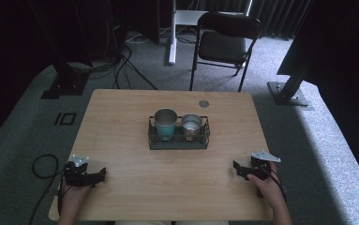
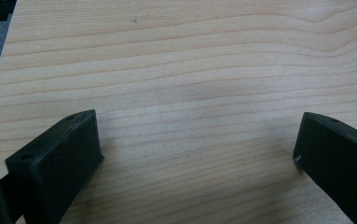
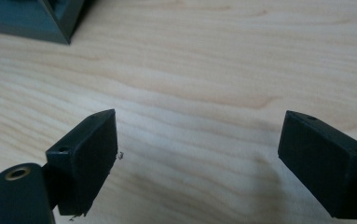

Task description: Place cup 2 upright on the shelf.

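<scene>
A dark wire rack (image 1: 179, 140) stands at the middle of the wooden table (image 1: 121, 122). In it a teal metal cup (image 1: 165, 123) stands on the left and a smaller silver cup (image 1: 191, 126) on the right. My left gripper (image 1: 101, 176) rests near the table's front left, open, with bare wood between its jaws (image 2: 199, 144). My right gripper (image 1: 237, 169) rests near the front right, also open over bare wood (image 3: 197, 140). A corner of the rack (image 3: 41, 18) shows at the top left of the right gripper view.
A small round grommet (image 1: 204, 103) sits in the table near its far edge. A black folding chair (image 1: 224, 42) stands behind the table. Dark frame posts (image 1: 64, 70) stand at both sides, and cables (image 1: 43, 164) lie on the grey carpet.
</scene>
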Demonstrator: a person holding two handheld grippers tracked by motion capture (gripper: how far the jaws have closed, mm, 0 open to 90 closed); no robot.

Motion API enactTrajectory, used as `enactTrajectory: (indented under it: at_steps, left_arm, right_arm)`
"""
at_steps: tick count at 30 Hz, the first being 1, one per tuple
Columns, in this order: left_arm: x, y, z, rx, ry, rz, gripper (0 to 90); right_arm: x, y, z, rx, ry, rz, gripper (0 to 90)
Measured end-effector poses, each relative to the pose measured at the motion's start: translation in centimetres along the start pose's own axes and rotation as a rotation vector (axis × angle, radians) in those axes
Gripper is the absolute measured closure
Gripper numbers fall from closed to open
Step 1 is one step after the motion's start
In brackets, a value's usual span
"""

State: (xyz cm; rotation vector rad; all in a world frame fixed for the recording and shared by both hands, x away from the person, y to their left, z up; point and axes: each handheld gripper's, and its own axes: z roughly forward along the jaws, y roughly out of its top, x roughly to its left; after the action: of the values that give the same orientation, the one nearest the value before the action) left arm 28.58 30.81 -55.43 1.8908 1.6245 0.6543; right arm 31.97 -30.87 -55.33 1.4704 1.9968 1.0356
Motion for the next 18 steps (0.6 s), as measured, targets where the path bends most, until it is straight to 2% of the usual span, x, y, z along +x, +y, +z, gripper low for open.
enactTrajectory:
  at_steps: [5,9,12,14,18]
  left_arm:
    - [0.00,0.00,0.00,0.000,0.000,0.000,1.2]
    - [0.00,0.00,0.00,0.000,0.000,0.000,1.2]
    - [0.00,0.00,0.00,0.000,0.000,0.000,1.2]
    - [0.00,0.00,0.00,0.000,0.000,0.000,1.2]
    - [0.00,0.00,0.00,0.000,0.000,0.000,1.2]
  right_arm:
    - [-0.09,-0.16,-0.09,0.027,0.015,0.001,11.7]
    - [-0.21,-0.33,-0.12,0.064,-0.007,0.005,11.7]
    - [-0.41,-0.41,-0.22,0.066,-0.018,0.029,11.7]
    - [-0.47,-0.43,-0.24,0.067,-0.028,0.024,11.7]
    - [-0.17,-0.60,-0.32,0.090,-0.061,-0.033,11.8]
